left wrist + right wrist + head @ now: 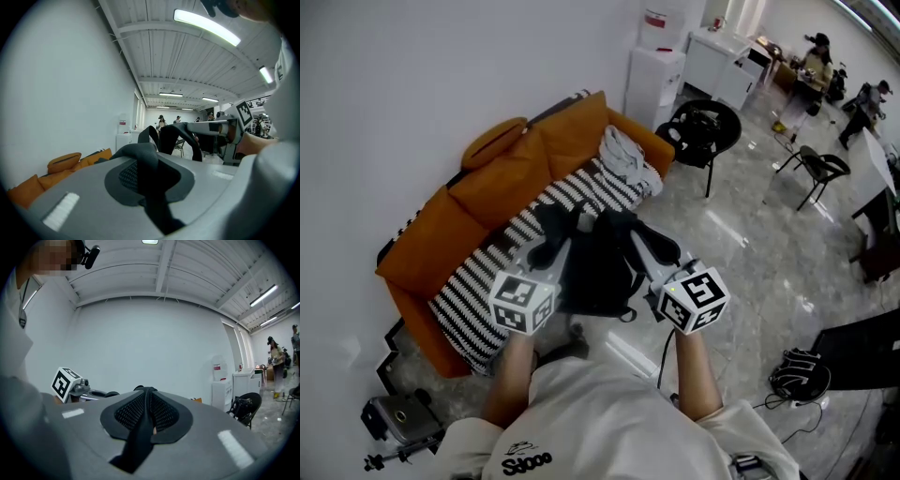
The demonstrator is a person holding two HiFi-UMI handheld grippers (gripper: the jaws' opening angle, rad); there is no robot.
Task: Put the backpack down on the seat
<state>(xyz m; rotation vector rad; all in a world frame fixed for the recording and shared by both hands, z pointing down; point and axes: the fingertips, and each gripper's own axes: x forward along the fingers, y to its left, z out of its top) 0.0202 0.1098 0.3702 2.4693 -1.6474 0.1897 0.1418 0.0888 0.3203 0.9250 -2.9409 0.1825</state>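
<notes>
A black backpack [600, 267] hangs between my two grippers, above the front edge of an orange sofa [497, 178] whose seat wears a black-and-white striped cover [530, 234]. My left gripper [547, 249] is shut on a black backpack strap [149, 187], which runs out between its jaws in the left gripper view. My right gripper [643, 242] is shut on another strap [140, 427], pinched between its mesh pads [164, 411]. In the left gripper view the looped straps [176, 136] arch toward the right gripper [220, 127].
A grey bundle of clothes [628, 159] lies at the sofa's right end. A black chair [703, 131] and a white water dispenser [654, 66] stand beyond it. A camera on a tripod [398, 417] sits on the floor at lower left, a black bag [797, 373] at lower right.
</notes>
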